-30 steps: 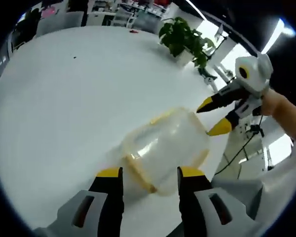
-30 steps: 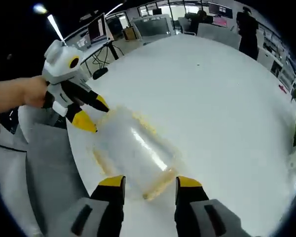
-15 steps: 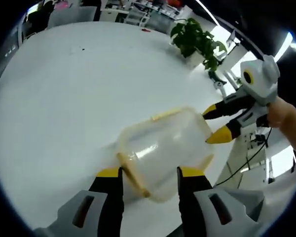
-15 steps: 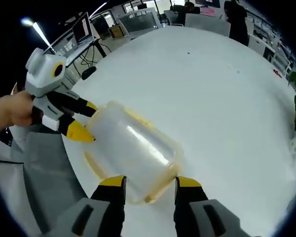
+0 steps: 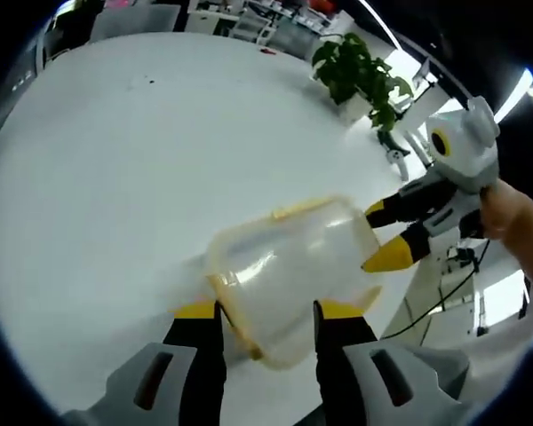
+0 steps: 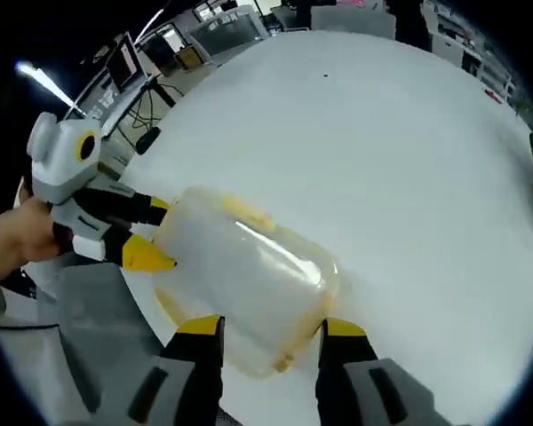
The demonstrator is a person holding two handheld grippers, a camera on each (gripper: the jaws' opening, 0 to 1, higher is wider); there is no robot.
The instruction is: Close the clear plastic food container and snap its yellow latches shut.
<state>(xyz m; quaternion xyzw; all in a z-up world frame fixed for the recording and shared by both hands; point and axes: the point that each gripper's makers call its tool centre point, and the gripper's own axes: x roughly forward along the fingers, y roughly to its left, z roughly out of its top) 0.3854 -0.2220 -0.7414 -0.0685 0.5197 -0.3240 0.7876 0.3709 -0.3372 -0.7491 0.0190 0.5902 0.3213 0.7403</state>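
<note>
A clear plastic food container [image 5: 289,266] with yellow latches [image 5: 235,306] lies on the white table [image 5: 115,169]. One short end sits between the jaws of my left gripper [image 5: 266,312], which stands open around it. My right gripper [image 5: 382,235] comes in from the right, open, its yellow tips at the opposite end. In the right gripper view the container [image 6: 249,271] reaches down between the open jaws of my right gripper [image 6: 273,328]. There the left gripper [image 6: 155,232] straddles the far end. I cannot tell whether any jaw touches the plastic.
A potted plant [image 5: 355,67] stands beyond the table's far right edge. Hands [image 5: 515,209] hold the grippers. Desks with monitors [image 6: 124,58] and chairs ring the room. The container lies close to the table edge [image 6: 142,302], with grey clothing below.
Both grippers have closed in on the container from opposite ends, so its ends now sit deeper between the jaws. The container has turned slightly on the table.
</note>
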